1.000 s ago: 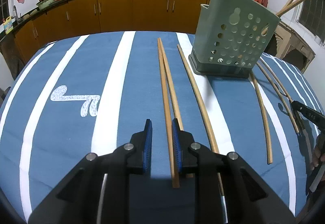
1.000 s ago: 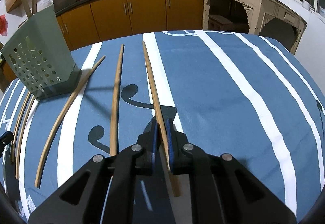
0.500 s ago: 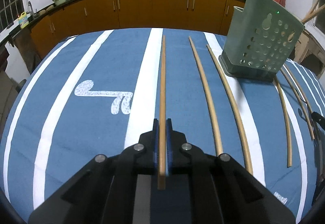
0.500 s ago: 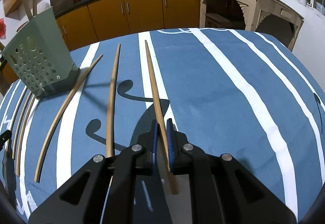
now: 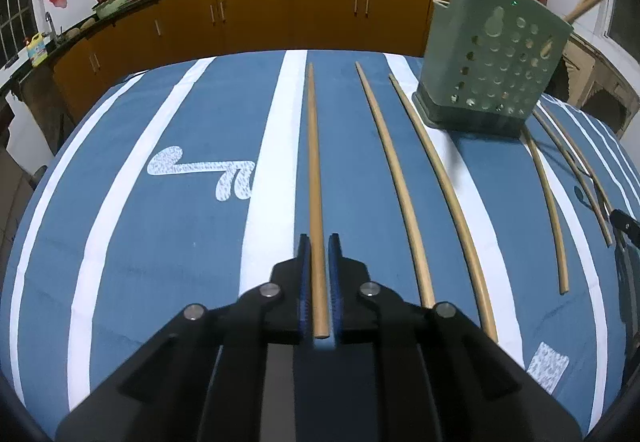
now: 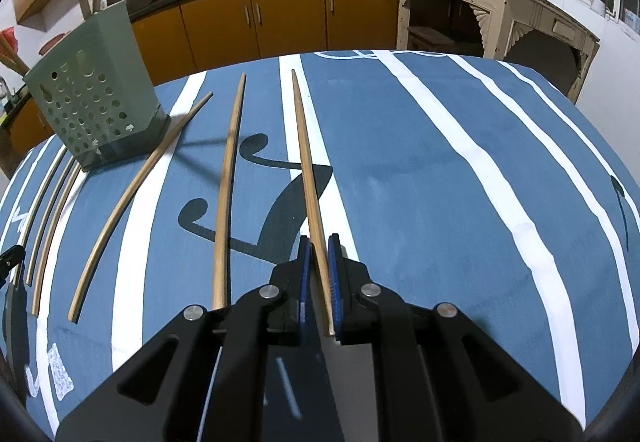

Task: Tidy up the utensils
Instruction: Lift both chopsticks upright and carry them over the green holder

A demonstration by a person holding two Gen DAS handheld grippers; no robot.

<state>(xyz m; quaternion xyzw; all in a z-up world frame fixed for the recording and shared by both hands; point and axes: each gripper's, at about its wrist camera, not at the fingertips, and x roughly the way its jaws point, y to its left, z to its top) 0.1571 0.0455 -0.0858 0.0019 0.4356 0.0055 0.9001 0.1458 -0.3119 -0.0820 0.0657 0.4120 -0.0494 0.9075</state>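
Gripping one wooden chopstick in each hand, you are at the pick-up step, with delivery to the holder to follow. Your left gripper [image 5: 319, 282] has its blue pads pressed narrow on the near end of a chopstick [image 5: 313, 169] that runs straight away over the blue striped tablecloth [image 5: 160, 242]. Your right gripper [image 6: 319, 282] is likewise clamped on a chopstick [image 6: 305, 153], which sits a little skewed between the pads. The green perforated utensil holder [image 5: 492, 69] stands at the far right in the left view, far left in the right view, with some sticks already upright in it. Several loose chopsticks [image 5: 400, 193] lie between the two grippers and beyond the holder. Next, I judge, you should lift both sticks clear, tip them upright, and lower the tips into the holder's open top without knocking it.
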